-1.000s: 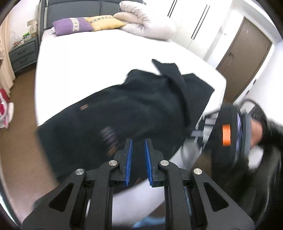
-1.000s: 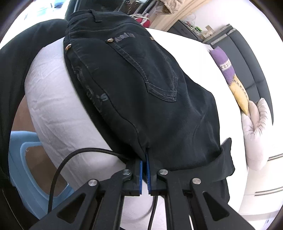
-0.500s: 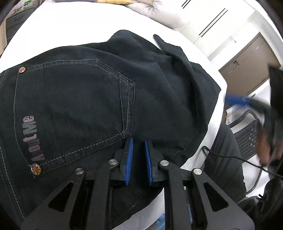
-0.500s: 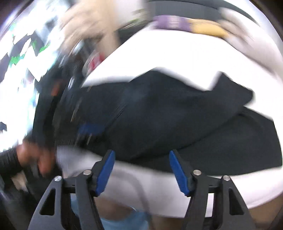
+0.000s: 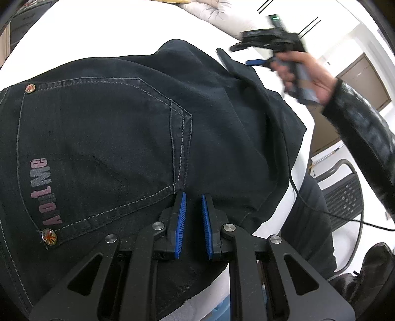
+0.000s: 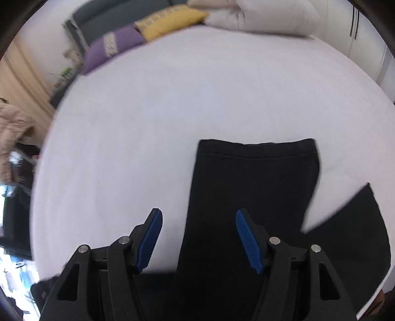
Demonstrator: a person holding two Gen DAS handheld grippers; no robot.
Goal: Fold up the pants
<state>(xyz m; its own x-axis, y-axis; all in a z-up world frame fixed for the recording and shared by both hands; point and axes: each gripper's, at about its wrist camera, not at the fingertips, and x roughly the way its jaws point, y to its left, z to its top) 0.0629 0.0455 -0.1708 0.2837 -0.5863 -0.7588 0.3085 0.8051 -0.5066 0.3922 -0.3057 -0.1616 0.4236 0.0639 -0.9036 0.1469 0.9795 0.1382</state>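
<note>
Black jeans (image 5: 118,128) lie on the white bed (image 5: 98,32), back pocket up, with pink lettering and round studs. My left gripper (image 5: 192,217) hovers just over the seat of the jeans below the pocket corner, its blue pads a narrow gap apart with nothing between them. My right gripper (image 6: 198,237) is wide open and empty above the folded leg end (image 6: 254,177) of the jeans. It also shows in the left wrist view (image 5: 269,39), held in the person's hand above the far edge of the jeans.
Purple (image 6: 111,47) and yellow (image 6: 170,19) pillows and a white duvet (image 6: 266,17) lie at the head of the bed. A dark mesh chair (image 5: 343,195) and a cable (image 5: 328,212) are at the right bedside. White sheet (image 6: 172,111) stretches beyond the leg.
My right gripper let go of the jeans' edge, opened wide and swung round over the leg end. My left gripper moved in close over the seat of the jeans.
</note>
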